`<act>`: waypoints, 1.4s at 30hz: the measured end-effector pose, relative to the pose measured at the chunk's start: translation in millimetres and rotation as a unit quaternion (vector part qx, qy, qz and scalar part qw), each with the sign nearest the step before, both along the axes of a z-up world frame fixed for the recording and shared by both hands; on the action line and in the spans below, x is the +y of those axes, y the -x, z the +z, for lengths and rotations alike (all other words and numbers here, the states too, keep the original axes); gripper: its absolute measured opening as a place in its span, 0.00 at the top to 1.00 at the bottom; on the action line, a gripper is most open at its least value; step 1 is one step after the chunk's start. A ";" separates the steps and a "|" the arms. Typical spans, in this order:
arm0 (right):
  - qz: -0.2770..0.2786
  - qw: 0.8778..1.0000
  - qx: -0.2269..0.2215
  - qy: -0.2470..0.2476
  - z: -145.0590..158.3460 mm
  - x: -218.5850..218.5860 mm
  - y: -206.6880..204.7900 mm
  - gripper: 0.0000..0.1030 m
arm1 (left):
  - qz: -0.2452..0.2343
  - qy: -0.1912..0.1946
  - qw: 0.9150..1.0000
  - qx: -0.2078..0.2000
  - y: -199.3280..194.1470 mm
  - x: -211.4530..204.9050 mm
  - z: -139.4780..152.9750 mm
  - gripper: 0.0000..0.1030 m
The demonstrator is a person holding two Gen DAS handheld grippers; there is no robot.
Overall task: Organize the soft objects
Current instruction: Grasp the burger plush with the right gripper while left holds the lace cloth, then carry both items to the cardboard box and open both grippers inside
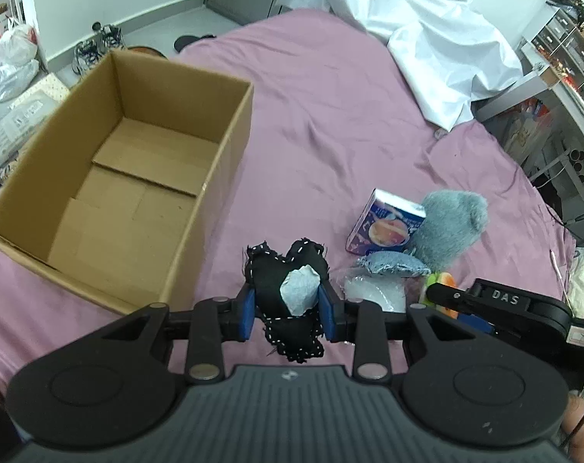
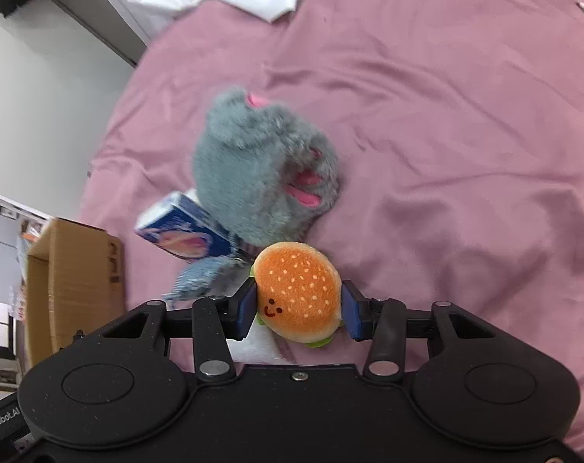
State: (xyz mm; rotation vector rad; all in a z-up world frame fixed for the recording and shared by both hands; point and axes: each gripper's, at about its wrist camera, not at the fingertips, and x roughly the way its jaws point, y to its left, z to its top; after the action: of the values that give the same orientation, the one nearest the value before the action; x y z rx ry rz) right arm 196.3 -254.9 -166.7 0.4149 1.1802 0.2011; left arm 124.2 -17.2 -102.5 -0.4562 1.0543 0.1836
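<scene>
My left gripper [image 1: 288, 310] is shut on a black stitched fabric toy with a pale grey patch [image 1: 288, 289], held just right of an open, empty cardboard box [image 1: 137, 177]. My right gripper [image 2: 297, 310] is shut on an orange burger plush with a smiling face [image 2: 297, 295]; it also shows in the left wrist view [image 1: 440, 281]. A grey furry plush with pink parts [image 2: 261, 169] lies on the pink bed beyond it, also in the left wrist view [image 1: 450, 223]. A small blue denim cushion [image 1: 392, 264] lies beside it.
A blue printed carton [image 1: 384, 223] leans against the grey plush. A clear plastic bag [image 1: 373, 291] lies under the denim cushion. A white sheet [image 1: 427, 38] covers the far end of the pink bed [image 1: 330, 115]. Shelves [image 1: 562, 77] stand at the right, bags [image 1: 14, 58] on the floor at the left.
</scene>
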 end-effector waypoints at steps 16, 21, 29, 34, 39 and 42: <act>0.020 0.995 -0.099 -0.001 48.1 0.9 31.6 0.57 | 0.012 -0.028 0.999 -0.029 22.6 21.9 37.4 0.69; 0.038 0.992 -0.117 0.008 57.1 16.7 38.8 0.57 | 0.011 -0.042 0.998 -0.038 21.0 30.7 46.4 0.69; 0.054 0.988 -0.147 0.002 67.1 35.4 44.6 0.57 | 0.022 -0.049 0.998 -0.045 20.0 53.9 51.8 0.68; 0.054 0.983 -0.175 -0.010 76.7 44.8 48.2 0.57 | 0.033 -0.052 0.997 -0.047 18.4 70.2 51.4 0.68; 0.051 0.980 -0.191 -0.022 81.9 55.4 44.5 0.57 | 0.040 -0.053 0.997 -0.048 15.4 83.0 49.4 0.68; 0.053 0.978 -0.199 -0.028 83.9 62.9 41.6 0.57 | 0.047 -0.050 0.997 -0.047 12.9 92.7 47.0 0.68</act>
State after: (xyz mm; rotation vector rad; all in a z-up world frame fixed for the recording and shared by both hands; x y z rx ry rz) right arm 154.7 -192.0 -82.7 0.3419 0.8041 0.3927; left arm 111.3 75.5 -55.5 -0.4192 0.9272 0.2946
